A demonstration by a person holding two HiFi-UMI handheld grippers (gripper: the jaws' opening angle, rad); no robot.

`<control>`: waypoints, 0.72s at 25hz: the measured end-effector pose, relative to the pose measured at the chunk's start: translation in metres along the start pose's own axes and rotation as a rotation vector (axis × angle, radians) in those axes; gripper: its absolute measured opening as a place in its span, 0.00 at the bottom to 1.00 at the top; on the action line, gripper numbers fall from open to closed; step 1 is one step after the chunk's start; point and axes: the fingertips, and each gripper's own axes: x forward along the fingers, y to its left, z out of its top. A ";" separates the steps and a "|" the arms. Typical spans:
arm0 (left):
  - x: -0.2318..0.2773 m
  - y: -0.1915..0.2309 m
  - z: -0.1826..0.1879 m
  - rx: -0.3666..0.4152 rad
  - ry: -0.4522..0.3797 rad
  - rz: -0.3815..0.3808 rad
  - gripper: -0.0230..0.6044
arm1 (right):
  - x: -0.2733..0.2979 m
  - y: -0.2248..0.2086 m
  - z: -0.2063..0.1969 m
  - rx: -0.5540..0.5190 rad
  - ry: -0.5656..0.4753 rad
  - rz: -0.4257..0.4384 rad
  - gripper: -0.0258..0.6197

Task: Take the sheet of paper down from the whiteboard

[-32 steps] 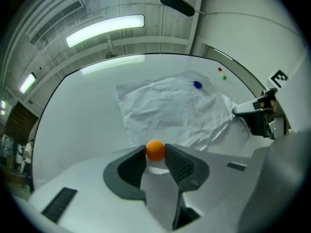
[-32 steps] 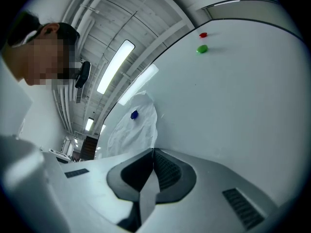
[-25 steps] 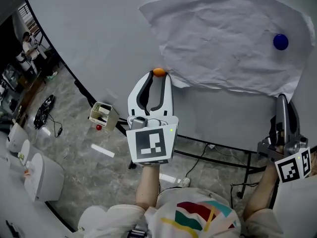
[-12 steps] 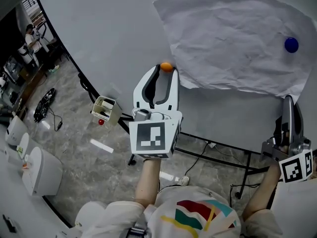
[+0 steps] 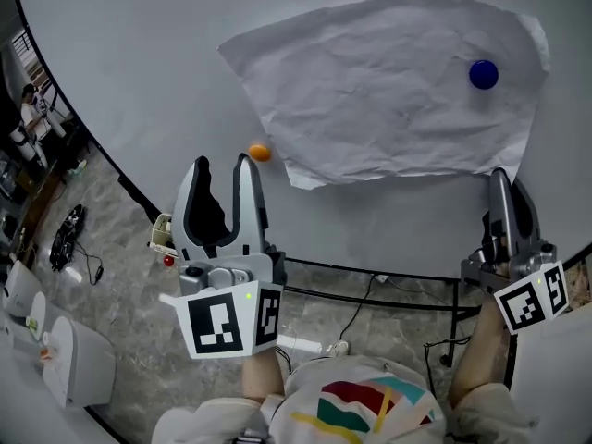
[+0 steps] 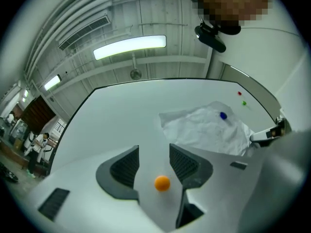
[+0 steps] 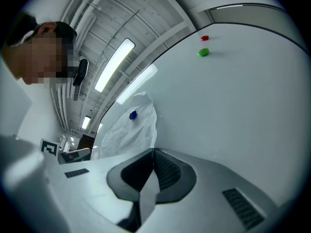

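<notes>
Right tool (image 7: 152,152) pinches sheet of paper (image 7: 136,131); blue magnet (image 7: 132,115) pins it.

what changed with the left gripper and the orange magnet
The left gripper has let go of the orange magnet: its jaws have just been opening and it has pulled back from the whiteboard, empty. The magnet sits on the bare board just left of the sheet of paper. Unchanged: the right gripper shut on the paper's lower edge, the blue magnet pinning its upper right corner.

head view steeply down over the whiteboard (image 5: 139,44); gripper views close, upward along it; paper (image 5: 388,91) in all
</notes>
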 end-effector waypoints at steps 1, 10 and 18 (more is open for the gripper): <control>0.001 -0.008 0.008 0.004 -0.017 -0.026 0.39 | -0.001 0.000 0.001 -0.002 -0.004 -0.005 0.06; 0.043 -0.184 0.026 0.350 0.045 -0.455 0.39 | 0.001 0.000 -0.002 0.013 0.003 -0.005 0.06; 0.072 -0.250 0.055 0.382 0.001 -0.487 0.39 | -0.001 0.010 -0.004 0.006 0.030 0.005 0.06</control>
